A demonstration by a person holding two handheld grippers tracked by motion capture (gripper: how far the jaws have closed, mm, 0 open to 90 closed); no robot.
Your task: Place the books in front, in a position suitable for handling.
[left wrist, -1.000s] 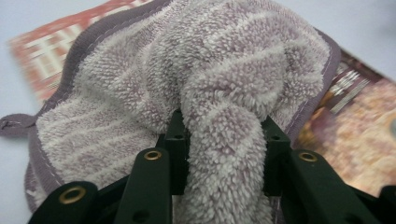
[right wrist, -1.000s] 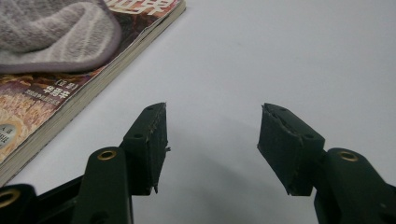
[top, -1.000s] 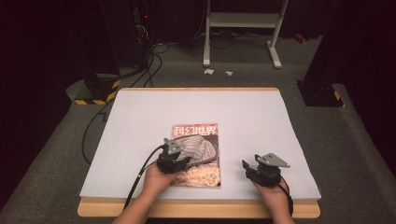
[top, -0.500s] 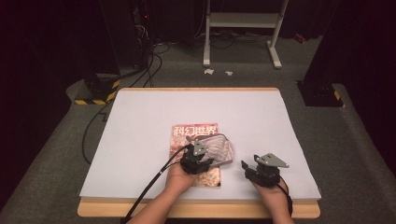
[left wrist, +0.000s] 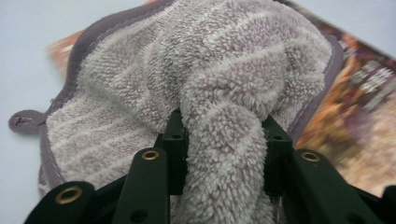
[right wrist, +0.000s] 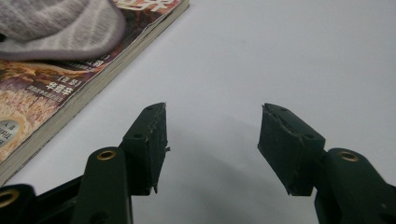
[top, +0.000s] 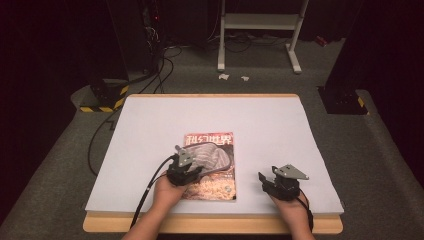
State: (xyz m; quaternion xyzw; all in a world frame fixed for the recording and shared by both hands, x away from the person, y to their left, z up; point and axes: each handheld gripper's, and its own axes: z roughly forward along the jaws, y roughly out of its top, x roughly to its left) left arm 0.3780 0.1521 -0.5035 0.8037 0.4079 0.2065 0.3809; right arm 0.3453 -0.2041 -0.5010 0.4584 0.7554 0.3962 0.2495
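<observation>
A magazine [top: 218, 186] with a red and orange cover lies flat on the white table top [top: 270, 125], near the front middle. A grey-lilac terry cloth [top: 210, 156] rests on it. My left gripper [top: 194, 168] is shut on a bunched fold of that cloth [left wrist: 224, 84], which bulges up between the two black pads and hides much of the cover [left wrist: 369, 116]. My right gripper [top: 265, 179] sits on the bare table to the right of the magazine [right wrist: 56, 88], open with nothing between its fingers [right wrist: 212, 116]. A corner of the cloth [right wrist: 56, 28] shows at the upper left of the right gripper view.
The wooden front edge [top: 215, 224] of the table runs just behind both hands. A black cable [top: 150, 187] trails from the left gripper over that edge. On the floor beyond stand a white frame [top: 260, 30] and a black-and-yellow striped base [top: 102, 102].
The left gripper swept right across the magazine with the cloth, then came back left to about where it was. The right gripper has stayed in place.
</observation>
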